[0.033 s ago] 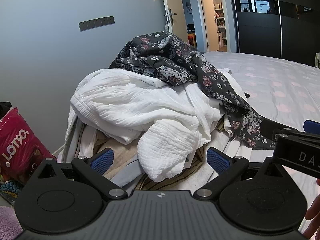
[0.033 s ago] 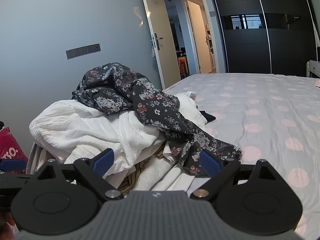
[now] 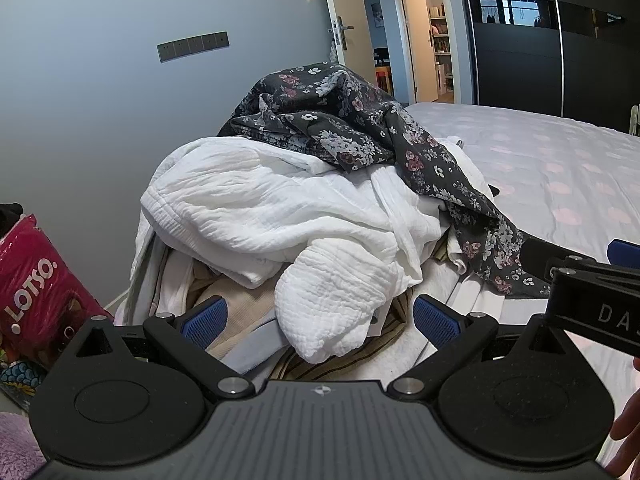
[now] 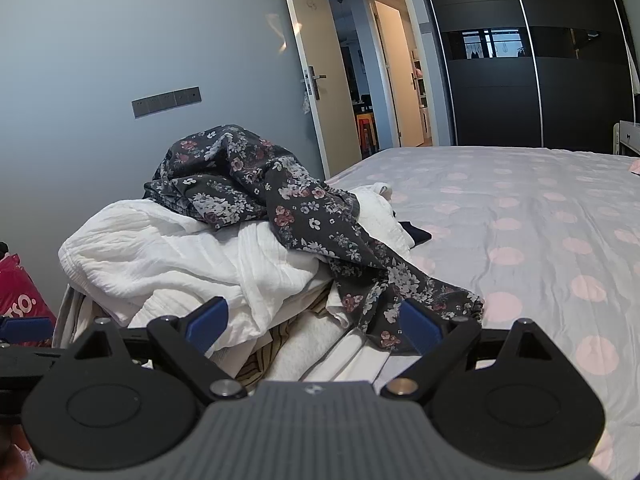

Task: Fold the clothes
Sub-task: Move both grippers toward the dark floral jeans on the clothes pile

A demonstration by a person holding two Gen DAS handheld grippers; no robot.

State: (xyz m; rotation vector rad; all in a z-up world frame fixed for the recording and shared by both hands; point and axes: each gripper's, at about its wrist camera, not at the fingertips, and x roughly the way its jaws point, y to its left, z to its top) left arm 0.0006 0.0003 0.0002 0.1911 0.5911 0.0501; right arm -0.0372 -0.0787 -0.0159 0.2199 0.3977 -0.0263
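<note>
A pile of clothes lies at the near left of the bed. A dark floral garment [image 3: 352, 128] [image 4: 280, 200] sits on top and trails down to the right. Under it lies a white crinkled garment [image 3: 272, 216] [image 4: 160, 252], with beige and striped pieces beneath. My left gripper [image 3: 320, 320] is open, its blue pads either side of a hanging white fold, not touching. My right gripper [image 4: 316, 320] is open in front of the floral garment's trailing end, holding nothing. The right gripper also shows at the right edge of the left wrist view [image 3: 592, 280].
The bed [image 4: 520, 220] with a pink-dotted grey cover stretches to the right. A red LOTSO bag [image 3: 36, 292] stands at the left by the grey wall. An open door [image 4: 316, 80] and a dark wardrobe [image 4: 520, 60] are at the back.
</note>
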